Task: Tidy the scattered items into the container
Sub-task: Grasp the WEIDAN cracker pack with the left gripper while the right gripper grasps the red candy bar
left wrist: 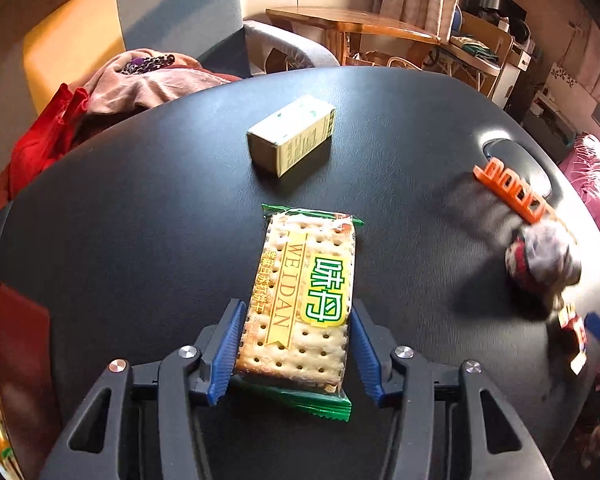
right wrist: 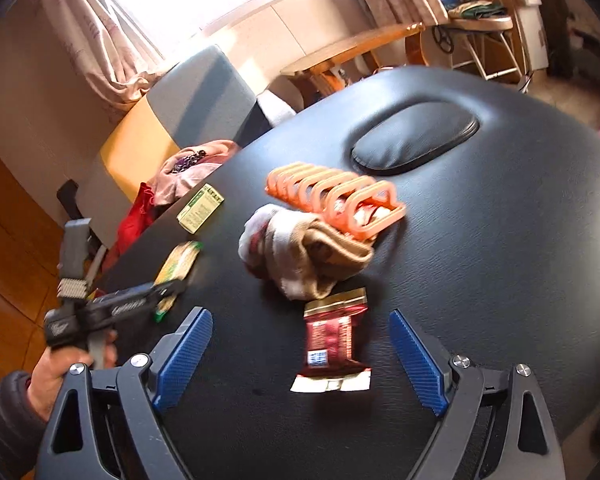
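1. We had the black padded surface under everything, with an oval inset pad near its far end in the right wrist view.
2. We saw the orange slotted rack lying on the surface just in front of that oval pad, a bundle of socks touching its near side.
3. We held the left claw around the near half of the cracker packet, one blue pad against each long side, and the packet lay flat on the surface, its green crimped end poking out between the fingers.
4. We could read "WEIDAN" on the packet's yellow banner.
5. We spotted the pale yellow box beyond the crackers, resting on the surface well apart from them.
6. We kept the right claw spread wide, gripping nothing, its blue pads standing clear on either side of the red and gold snack packet.
7. That red packet lay on the surface just in front of the socks, nearly touching them.
8. From the left wrist view the socks and rack were blurred at the right edge; we could not tell more there.
9. A red and gold package showed at the left edge, partly cut off.
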Tool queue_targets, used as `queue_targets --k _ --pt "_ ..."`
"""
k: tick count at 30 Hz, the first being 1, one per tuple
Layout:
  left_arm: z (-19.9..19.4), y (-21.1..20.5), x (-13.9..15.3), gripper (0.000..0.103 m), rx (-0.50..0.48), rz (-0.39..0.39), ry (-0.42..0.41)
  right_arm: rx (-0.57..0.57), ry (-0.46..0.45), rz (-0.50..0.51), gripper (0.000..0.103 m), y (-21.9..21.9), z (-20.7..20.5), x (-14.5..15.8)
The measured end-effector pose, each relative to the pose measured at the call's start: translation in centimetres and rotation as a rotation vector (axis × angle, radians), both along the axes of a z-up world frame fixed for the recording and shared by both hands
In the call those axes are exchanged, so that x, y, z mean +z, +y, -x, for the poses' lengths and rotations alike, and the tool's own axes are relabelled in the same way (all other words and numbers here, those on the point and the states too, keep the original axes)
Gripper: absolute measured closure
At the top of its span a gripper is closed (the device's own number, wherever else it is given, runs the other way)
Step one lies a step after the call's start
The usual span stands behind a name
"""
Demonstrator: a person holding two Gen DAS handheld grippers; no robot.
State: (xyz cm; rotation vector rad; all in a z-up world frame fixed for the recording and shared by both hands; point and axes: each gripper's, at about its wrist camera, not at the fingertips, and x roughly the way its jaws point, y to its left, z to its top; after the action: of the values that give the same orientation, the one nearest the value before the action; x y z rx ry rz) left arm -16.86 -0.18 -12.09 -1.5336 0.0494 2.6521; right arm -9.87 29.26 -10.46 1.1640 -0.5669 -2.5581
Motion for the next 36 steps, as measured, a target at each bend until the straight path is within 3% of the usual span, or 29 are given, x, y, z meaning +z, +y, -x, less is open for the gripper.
queue_targets --k 6,10,13,17,20,29,36 --pt "-4.7 -1.1 0.3 0.051 0.014 -0.025 -0.007 -0.022 -0.006 -0.087 0.017 -0.2 0.4 0.6" --pt "-7.8 -1.6 0.5 0.051 0.015 -0.035 0.002 0.029 0.003 -0.153 0.041 -1.2 1.5 1.6" --pt "-10.0 -1.9 0.7 0.051 0.021 -0.056 0.002 0.058 -0.027 -0.198 0.041 -1.9 2.2 1.1" --pt "-12.2 -2.2 0.7 0.051 0.025 -0.074 0.010 0.052 -0.069 -0.264 0.060 -2.8 2.1 0.0" --pt "-13.1 -2.7 0.6 0.051 0.019 -0.082 0.015 0.048 -0.076 -0.265 0.064 -3.4 1.1 -0.5" --pt "-15.4 -3.7 0.7 0.051 -0.006 -0.109 0.023 0.118 -0.059 -0.210 0.063 -5.9 -2.8 -0.6" --pt "-17.1 -4.3 1.3 0.043 -0.011 -0.126 0.040 0.088 -0.003 -0.172 0.047 -4.9 -5.4 1.1"
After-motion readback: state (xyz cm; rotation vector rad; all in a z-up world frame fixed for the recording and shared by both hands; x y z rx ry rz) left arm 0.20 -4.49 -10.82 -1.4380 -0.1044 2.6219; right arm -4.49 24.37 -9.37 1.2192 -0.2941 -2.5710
